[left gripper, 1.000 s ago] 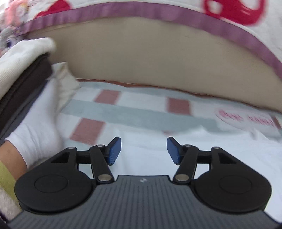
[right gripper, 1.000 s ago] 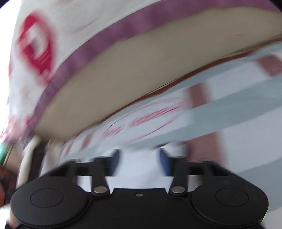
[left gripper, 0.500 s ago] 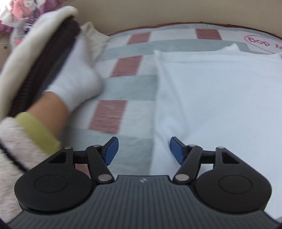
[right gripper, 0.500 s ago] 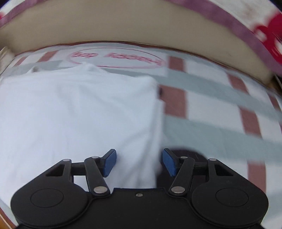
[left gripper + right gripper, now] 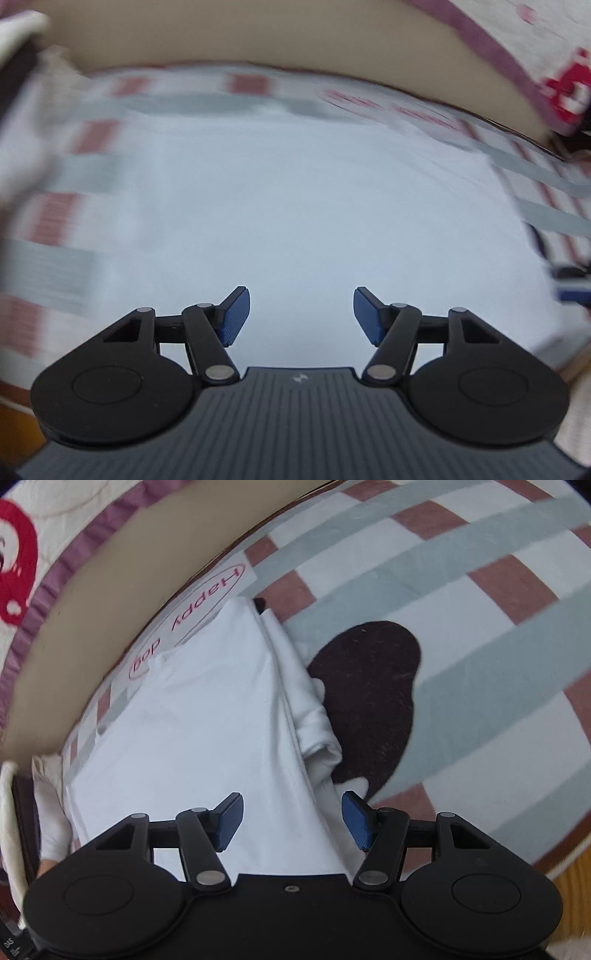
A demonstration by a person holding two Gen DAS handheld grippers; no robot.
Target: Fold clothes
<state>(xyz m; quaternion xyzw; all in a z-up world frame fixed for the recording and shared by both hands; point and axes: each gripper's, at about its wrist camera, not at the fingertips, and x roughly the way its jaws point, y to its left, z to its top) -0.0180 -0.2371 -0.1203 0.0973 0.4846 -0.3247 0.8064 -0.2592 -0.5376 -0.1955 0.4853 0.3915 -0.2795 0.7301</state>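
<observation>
A white garment (image 5: 192,731) lies flat and partly folded on a checked blanket (image 5: 480,635). Its right edge is doubled over, with a bunched sleeve (image 5: 317,734) sticking out. My right gripper (image 5: 291,819) is open and empty above the garment's near right edge. In the blurred left wrist view the same white garment (image 5: 295,206) fills the middle. My left gripper (image 5: 301,314) is open and empty above its near part. The other gripper's blue tip (image 5: 570,284) shows at the right edge.
The blanket has grey and brownish-red checks, a dark brown patch (image 5: 369,694) and a "Happy dog" label (image 5: 192,616). A beige surface (image 5: 258,33) and a purple-edged quilt (image 5: 55,568) rise behind. A white-gloved hand (image 5: 51,812) and dark and cream fabric sit at the left.
My left gripper has swung right from the garment's left edge to over its middle. My right gripper has turned and now looks along the garment's folded right edge. Both stay open.
</observation>
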